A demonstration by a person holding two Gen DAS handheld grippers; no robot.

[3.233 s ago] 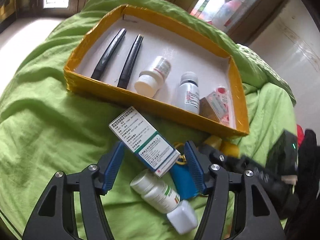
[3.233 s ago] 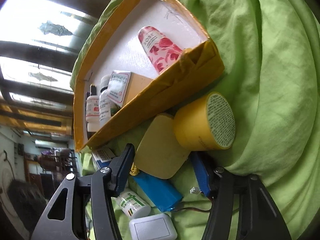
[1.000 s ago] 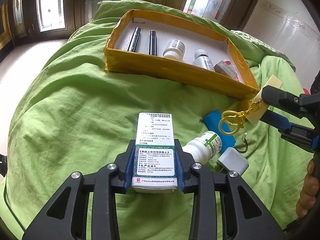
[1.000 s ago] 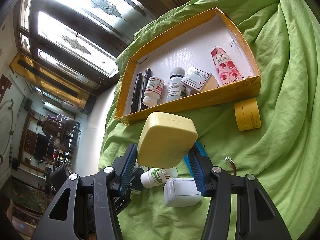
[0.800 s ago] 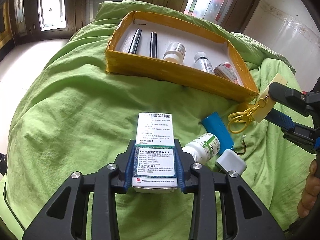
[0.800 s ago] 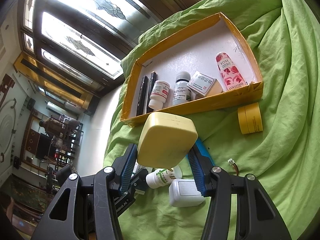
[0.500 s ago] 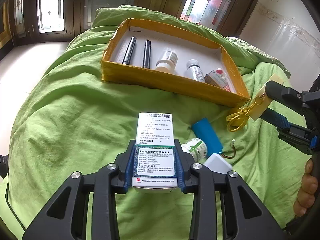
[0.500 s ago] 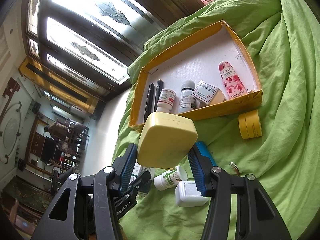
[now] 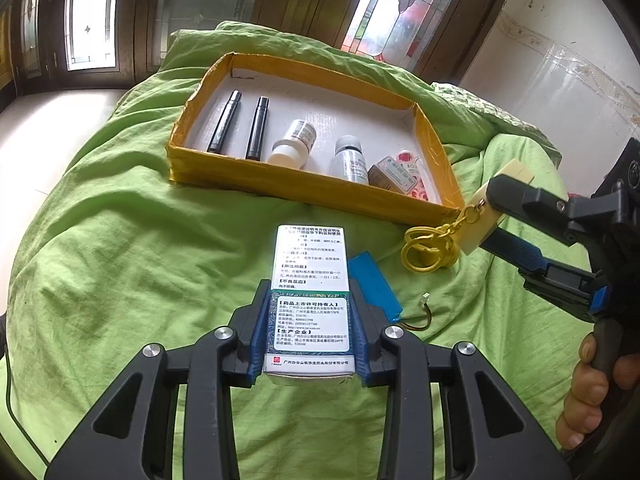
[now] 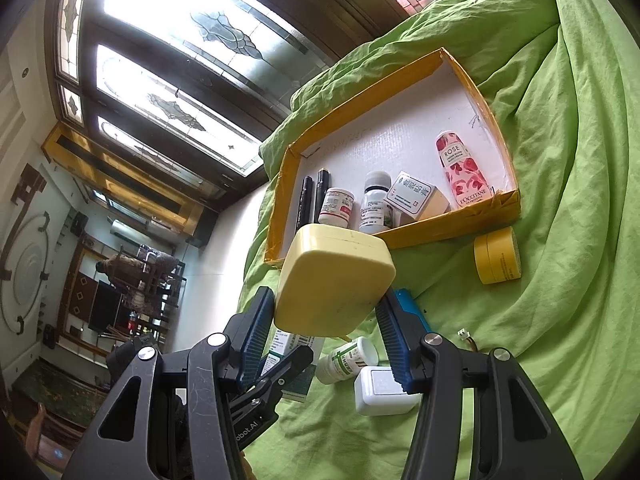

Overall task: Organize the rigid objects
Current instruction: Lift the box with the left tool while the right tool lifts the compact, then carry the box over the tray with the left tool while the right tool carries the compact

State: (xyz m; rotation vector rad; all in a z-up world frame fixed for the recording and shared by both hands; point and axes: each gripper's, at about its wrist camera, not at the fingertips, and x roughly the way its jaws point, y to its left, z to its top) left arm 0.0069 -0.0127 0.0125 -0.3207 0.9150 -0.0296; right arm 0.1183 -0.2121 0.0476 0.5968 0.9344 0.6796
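While both grippers full, blue battery (image 9: pixel 373 285) and yellow jar (image 10: pixel 497 255) before tray (image 9: pixel 304 191).

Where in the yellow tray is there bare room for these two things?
The tray is bare along its far wall, behind the pens and bottles. The near row is crowded, tightest at the carton and rose tube.

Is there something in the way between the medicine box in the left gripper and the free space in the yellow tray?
Only the tray's near wall stands between; the medicine box, clamped in the left gripper, must pass over it. Inside, two pens, bottles and a small carton line the near side; the white floor behind looks free.
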